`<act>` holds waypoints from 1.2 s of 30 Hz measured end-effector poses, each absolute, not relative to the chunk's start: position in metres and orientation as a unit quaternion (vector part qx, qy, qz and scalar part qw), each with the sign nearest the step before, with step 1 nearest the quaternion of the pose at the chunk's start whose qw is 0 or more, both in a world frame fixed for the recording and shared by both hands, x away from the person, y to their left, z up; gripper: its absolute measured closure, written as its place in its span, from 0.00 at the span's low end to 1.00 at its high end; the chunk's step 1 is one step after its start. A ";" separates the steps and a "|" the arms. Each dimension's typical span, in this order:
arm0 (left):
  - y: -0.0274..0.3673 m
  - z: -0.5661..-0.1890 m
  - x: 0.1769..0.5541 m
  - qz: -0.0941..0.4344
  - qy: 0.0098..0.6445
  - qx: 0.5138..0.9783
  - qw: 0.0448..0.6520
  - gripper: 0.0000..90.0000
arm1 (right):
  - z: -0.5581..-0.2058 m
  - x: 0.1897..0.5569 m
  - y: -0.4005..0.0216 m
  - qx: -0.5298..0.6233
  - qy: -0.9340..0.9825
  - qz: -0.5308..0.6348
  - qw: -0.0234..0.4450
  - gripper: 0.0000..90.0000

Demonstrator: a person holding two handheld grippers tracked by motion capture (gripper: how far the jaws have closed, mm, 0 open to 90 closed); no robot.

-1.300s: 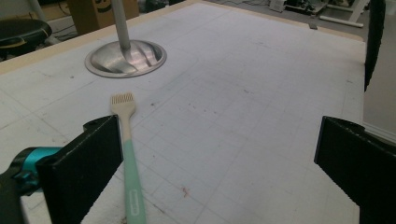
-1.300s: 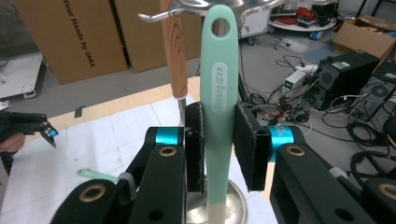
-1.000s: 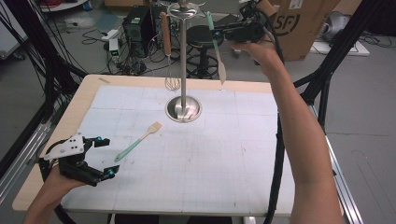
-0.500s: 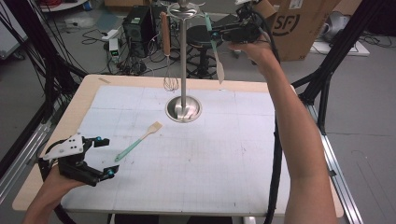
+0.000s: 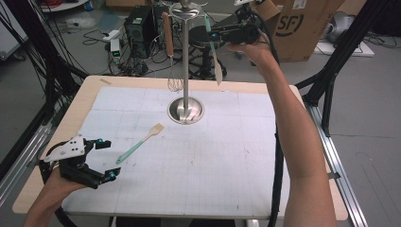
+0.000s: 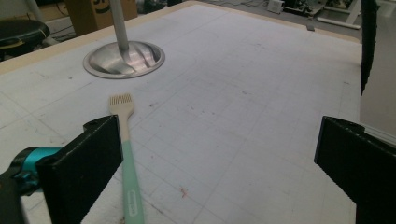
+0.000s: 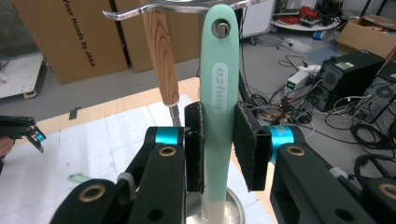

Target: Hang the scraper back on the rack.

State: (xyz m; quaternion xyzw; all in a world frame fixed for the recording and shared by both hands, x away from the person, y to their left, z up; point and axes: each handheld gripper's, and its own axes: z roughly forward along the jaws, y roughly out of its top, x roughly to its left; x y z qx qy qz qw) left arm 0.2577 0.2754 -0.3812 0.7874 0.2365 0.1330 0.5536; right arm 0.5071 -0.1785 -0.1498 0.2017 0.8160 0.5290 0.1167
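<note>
Right gripper [image 7: 218, 140] was raised at the top centre of the high view, jaws nearly closed around the mint-green handle of a spatula [image 7: 219, 107] hanging by its eyelet from a hook of the metal stand [image 5: 185, 61]; pads flanked the handle closely, but contact on both sides could not be confirmed. A wooden-handled whisk [image 5: 170, 52] hung just beside it. Left gripper [image 5: 101, 158] rested at lower left of the tabletop [image 5: 227, 156], jaws wide apart, holding nothing. A pastry brush [image 6: 127, 154] with green handle lay flat just beside its left jaw.
</note>
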 end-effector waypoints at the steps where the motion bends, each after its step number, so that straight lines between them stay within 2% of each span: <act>1: 0.275 -0.381 0.258 0.133 0.237 0.787 0.554 0.02 | -0.150 0.507 -0.178 0.201 0.816 0.529 0.115 0.82; 11: 0.275 -0.381 0.257 0.131 0.236 0.788 0.554 0.02 | -0.149 0.501 -0.167 0.181 0.824 0.526 0.111 0.82; 19: 0.273 -0.381 0.257 0.130 0.235 0.788 0.554 0.02 | -0.149 0.499 -0.164 0.189 0.825 0.517 0.128 0.79; 22: 0.273 -0.381 0.257 0.131 0.235 0.787 0.555 0.02 | -0.150 0.498 -0.163 0.197 0.826 0.511 0.135 0.69; 25: 0.274 -0.381 0.257 0.131 0.235 0.787 0.556 0.02 | -0.149 0.496 -0.164 0.199 0.827 0.509 0.135 0.66; 28: 0.274 -0.381 0.257 0.131 0.234 0.787 0.555 0.02 | -0.148 0.492 -0.167 0.201 0.826 0.512 0.123 0.54; 31: 0.274 -0.381 0.257 0.132 0.234 0.788 0.554 0.02 | -0.148 0.490 -0.169 0.208 0.829 0.505 0.122 0.33; 34: 0.274 -0.381 0.257 0.132 0.235 0.787 0.555 0.02 | -0.148 0.488 -0.175 0.217 0.829 0.504 0.110 0.22; 36: 0.275 -0.381 0.257 0.132 0.234 0.788 0.554 0.02 | -0.148 0.487 -0.178 0.222 0.826 0.510 0.094 0.19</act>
